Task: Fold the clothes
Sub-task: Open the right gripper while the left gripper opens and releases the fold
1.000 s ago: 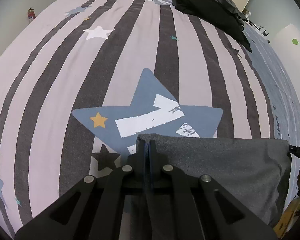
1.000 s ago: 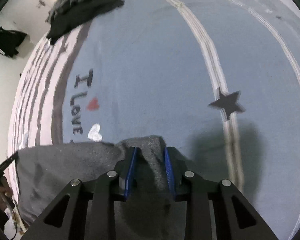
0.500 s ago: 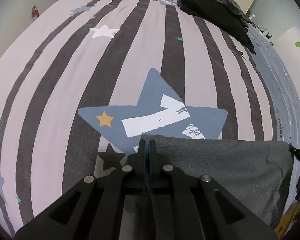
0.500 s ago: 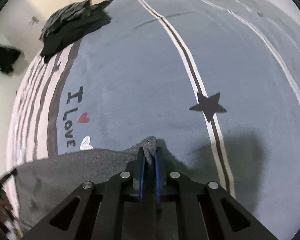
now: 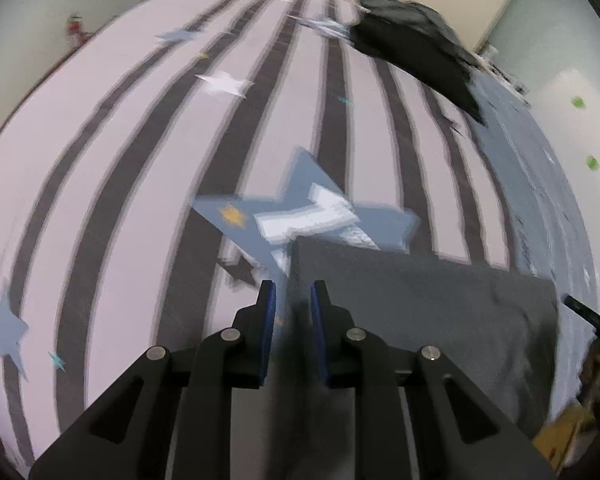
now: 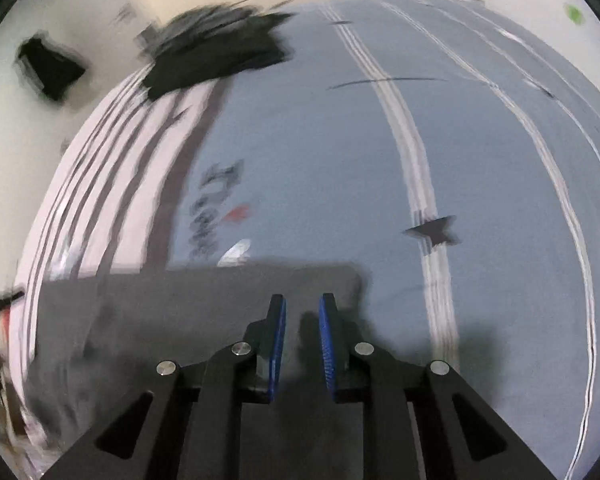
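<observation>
Tilting steeply down, left gripper (image 5: 293,294) and right gripper (image 6: 302,307), jaws opening, gripping nothing, over folded grey garment (image 5: 420,304) lying on bedspread (image 5: 140,184). Beyond, showing dark clothes pile (image 5: 416,56); right view alone showing lettering (image 6: 212,216).

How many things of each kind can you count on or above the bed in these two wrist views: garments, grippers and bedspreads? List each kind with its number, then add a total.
Garments: 2, the folded grey garment and the dark heap of clothes at the far end.
Grippers: 2, the left gripper and the right gripper.
Bedspreads: 1, the bedspread with stripes and stars.
Total: 5
</observation>
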Action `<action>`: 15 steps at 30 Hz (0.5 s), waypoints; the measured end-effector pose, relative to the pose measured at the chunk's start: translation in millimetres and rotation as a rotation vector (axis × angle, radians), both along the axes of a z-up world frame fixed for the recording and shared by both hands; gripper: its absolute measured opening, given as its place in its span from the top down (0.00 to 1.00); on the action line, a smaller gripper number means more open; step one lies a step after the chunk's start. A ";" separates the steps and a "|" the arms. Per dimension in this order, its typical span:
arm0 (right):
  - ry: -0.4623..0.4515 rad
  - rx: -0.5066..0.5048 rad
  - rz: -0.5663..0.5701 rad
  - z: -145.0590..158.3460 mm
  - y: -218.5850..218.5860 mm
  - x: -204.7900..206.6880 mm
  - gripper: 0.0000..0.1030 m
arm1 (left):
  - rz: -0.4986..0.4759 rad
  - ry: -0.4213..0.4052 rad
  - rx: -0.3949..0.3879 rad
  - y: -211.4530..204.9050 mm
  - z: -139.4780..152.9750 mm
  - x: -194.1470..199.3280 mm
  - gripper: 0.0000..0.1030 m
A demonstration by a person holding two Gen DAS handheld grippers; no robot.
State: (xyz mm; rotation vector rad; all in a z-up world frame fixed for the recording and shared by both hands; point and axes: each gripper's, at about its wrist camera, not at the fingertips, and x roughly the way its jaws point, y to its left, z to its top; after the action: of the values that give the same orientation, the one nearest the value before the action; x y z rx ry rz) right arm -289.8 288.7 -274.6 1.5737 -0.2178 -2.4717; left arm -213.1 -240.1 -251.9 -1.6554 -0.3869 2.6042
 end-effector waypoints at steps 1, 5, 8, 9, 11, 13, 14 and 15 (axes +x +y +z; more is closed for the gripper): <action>0.000 0.000 0.038 -1.6 -10.3 7.2 0.84 | -0.036 -0.006 0.002 8.6 -2.2 6.2 0.85; -0.017 0.014 0.113 -23.8 -26.9 28.5 0.83 | -0.151 -0.028 -0.051 34.4 -21.0 18.0 0.85; 0.008 0.031 0.120 -39.8 -26.0 38.8 0.83 | -0.151 -0.035 -0.123 34.1 -43.3 22.4 0.85; 0.025 0.027 0.117 -43.7 -23.4 42.3 0.84 | -0.139 -0.020 -0.132 30.6 -48.1 24.0 0.85; 0.060 0.022 0.116 -48.5 -18.8 47.3 0.86 | -0.113 0.013 -0.147 23.1 -56.9 27.1 0.82; 0.100 0.012 0.135 -50.5 -11.8 53.2 0.87 | -0.115 0.058 -0.152 21.6 -59.6 30.7 0.82; 0.120 0.008 0.148 -51.2 -8.2 56.5 0.87 | -0.123 0.080 -0.172 23.3 -60.0 33.0 0.82; 0.138 0.005 0.156 -51.4 -5.5 59.6 0.88 | -0.133 0.105 -0.198 26.3 -58.5 36.7 0.82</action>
State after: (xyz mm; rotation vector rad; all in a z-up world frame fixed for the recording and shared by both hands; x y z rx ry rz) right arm -230.3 283.3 -326.0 1.3585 -0.0641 -2.4476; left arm -176.4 -213.8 -310.4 -1.5265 -0.0138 2.6879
